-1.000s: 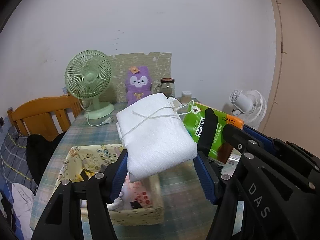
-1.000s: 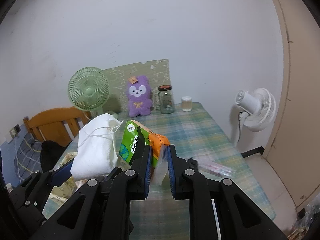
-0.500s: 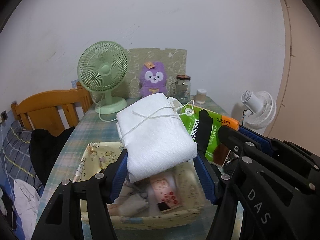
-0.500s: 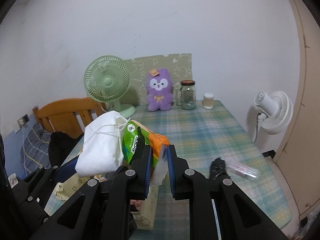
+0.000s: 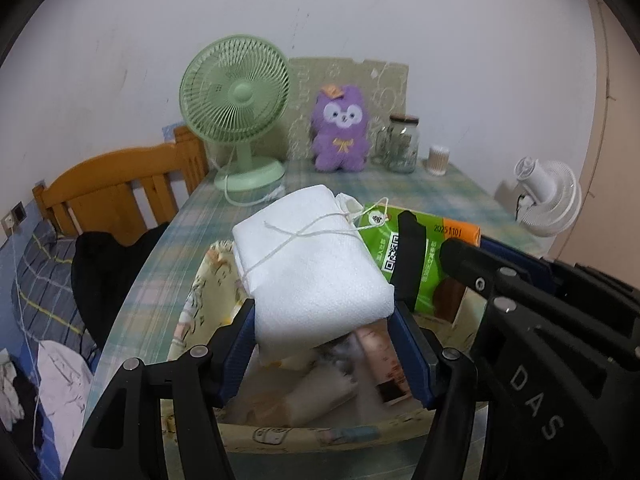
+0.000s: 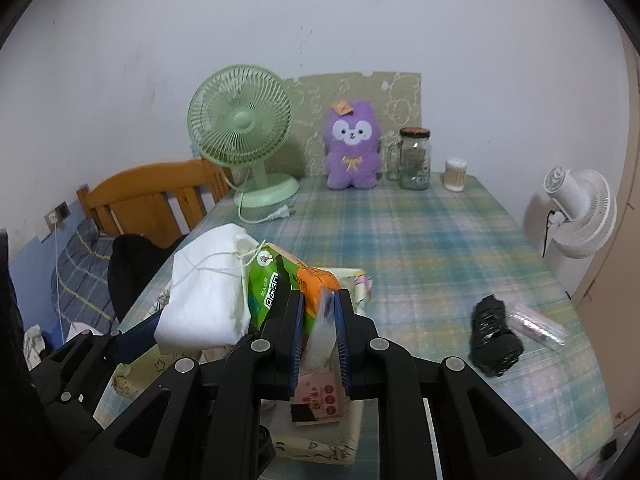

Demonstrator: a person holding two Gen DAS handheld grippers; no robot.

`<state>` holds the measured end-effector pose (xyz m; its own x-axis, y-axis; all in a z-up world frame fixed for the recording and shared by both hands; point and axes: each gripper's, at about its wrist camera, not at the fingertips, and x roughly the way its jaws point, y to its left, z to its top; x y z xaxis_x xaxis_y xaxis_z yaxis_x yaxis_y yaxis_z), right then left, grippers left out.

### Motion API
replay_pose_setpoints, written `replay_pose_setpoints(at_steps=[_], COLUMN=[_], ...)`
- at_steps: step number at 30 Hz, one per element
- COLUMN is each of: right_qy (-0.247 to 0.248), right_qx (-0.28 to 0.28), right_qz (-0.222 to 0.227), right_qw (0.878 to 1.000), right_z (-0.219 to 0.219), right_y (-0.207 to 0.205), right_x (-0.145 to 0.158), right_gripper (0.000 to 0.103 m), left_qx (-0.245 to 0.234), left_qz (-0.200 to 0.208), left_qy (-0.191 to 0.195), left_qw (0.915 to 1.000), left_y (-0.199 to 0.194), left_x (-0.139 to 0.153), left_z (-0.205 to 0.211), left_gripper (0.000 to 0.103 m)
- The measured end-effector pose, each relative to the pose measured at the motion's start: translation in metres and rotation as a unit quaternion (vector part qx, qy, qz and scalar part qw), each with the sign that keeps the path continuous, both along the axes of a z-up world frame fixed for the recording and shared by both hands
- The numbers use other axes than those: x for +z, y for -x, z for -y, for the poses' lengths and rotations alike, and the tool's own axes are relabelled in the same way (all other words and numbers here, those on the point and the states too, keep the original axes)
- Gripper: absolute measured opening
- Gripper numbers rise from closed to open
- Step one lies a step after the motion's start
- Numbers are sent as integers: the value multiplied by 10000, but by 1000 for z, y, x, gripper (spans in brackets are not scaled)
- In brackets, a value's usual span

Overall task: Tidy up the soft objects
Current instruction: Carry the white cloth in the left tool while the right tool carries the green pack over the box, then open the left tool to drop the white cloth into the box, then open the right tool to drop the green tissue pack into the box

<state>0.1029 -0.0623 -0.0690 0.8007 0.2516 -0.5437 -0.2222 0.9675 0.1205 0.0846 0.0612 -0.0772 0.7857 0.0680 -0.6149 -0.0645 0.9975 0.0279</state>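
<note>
My left gripper [image 5: 324,320] is shut on a white drawstring cloth bundle [image 5: 312,264], held just above a pale yellow patterned fabric box [image 5: 200,300]. The bundle also shows in the right wrist view [image 6: 208,296]. My right gripper [image 6: 318,312] is shut on a green and orange tissue pack [image 6: 288,288], held beside the bundle over the same box [image 6: 360,280]. The pack shows in the left wrist view [image 5: 420,256]. Inside the box lie a pink packet [image 6: 320,396] and other soft packs, partly hidden.
A green desk fan [image 6: 244,128], a purple plush [image 6: 352,144], a glass jar [image 6: 414,160] and a small cotton swab tub [image 6: 456,170] stand at the table's far edge. A black roll [image 6: 494,336] and a clear packet [image 6: 536,322] lie right. A wooden chair [image 5: 116,192] stands left.
Both grippers have moved forward and down together over the box with their loads. The box's contents now show beneath the bundle.
</note>
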Motion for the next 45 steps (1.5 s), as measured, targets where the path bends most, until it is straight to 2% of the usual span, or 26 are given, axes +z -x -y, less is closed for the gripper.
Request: replay_pose_setpoints(at_steps=[11, 14, 16, 21, 33, 36, 38, 40, 43, 45], right_qy=[93, 110, 114, 82, 71, 173, 250, 158, 17, -6], right_qx=[137, 148, 157, 158, 391, 534, 540, 521, 477, 430], right_qz=[-314, -357, -382, -429, -416, -525, -533, -449, -454, -454], right_qw=[9994, 9992, 9991, 9989, 9983, 9970, 9968, 9975, 9978, 9980], right_z=[-15, -17, -18, -18, -29, -33, -33, -31, -28, -26], right_y=[-11, -14, -16, -20, -34, -40, -42, -40, -38, -37], right_x=[-22, -25, -27, -29, -27, -28, -28, -26, -23, -21], right_gripper=[18, 18, 18, 18, 18, 28, 57, 70, 83, 85], left_qx=[109, 168, 171, 196, 381, 409, 384, 368, 361, 330], left_qz=[-384, -404, -429, -323, -261, -293, -341, -313, -269, -248], left_qy=[29, 33, 107, 76, 65, 24, 51, 123, 139, 138], left_qw=[9992, 9990, 9989, 9993, 9989, 9987, 9987, 9988, 9989, 9991], left_y=[-2, -2, -2, -2, -12, -15, -17, -17, -16, -17], left_x=[-22, -23, -24, -19, -12, -13, -14, -13, -10, -8], left_z=[-14, -17, -20, -20, -24, -25, -25, -26, -26, -25], left_gripper=[68, 72, 82, 91, 93, 93, 94, 95, 97, 99])
